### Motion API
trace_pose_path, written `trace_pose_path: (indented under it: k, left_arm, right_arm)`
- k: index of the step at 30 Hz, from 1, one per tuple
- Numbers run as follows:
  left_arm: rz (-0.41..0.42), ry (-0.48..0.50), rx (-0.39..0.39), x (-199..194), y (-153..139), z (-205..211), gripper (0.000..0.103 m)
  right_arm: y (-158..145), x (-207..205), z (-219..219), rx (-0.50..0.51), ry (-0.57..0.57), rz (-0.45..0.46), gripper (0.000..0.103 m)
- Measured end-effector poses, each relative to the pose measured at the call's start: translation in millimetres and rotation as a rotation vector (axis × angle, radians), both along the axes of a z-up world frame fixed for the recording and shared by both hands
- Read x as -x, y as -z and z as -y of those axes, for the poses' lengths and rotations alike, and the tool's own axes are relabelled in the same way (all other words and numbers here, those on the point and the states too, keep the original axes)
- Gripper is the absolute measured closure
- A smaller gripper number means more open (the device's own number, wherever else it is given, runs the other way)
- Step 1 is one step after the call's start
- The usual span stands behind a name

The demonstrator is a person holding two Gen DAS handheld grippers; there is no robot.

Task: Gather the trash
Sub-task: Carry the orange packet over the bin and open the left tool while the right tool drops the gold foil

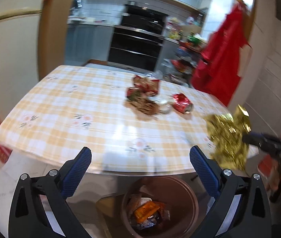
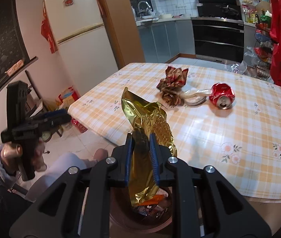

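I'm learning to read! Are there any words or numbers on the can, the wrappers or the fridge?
None can be read.
Red can: white script, too blurred.
Orange packet in the bin: print too small.
Fridge stickers: too small.
Gold wrapper: no words visible.

You see: one crushed red can, one gold foil wrapper, one crumpled brown wrapper, one brown bin, one fridge.

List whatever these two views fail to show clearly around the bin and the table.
- Brown bin, left wrist view: near rim cut off by the frame edge, sides hidden by the left gripper.
- Bin, right wrist view: mostly hidden behind the right gripper and gold wrapper.
- Crumpled wrappers, left wrist view: blurred, print unreadable.
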State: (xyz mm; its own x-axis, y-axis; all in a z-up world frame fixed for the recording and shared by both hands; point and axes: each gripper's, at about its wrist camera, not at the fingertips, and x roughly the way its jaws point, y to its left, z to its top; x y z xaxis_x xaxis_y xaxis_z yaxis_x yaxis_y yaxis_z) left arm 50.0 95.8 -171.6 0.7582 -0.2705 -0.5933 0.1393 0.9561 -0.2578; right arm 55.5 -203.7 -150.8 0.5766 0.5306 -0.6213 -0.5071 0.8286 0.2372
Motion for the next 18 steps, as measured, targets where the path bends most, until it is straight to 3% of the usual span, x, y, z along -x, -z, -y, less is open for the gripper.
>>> trace_pose_path:
  k: [6,18]
  left_arm:
    - [-0.016,-0.085,0.009,8.3,4.0,-26.8,0.006]
    - [-0.027,-0.101,0.002,19.4,13.5,-34.1,0.006]
  right_arm:
    - [17.8,5.7,-16.6,0.041,-0.040,-0.063,0.082]
    - [50.8,11.0,-38.7,0.089,-0.100,-0.181,0.079]
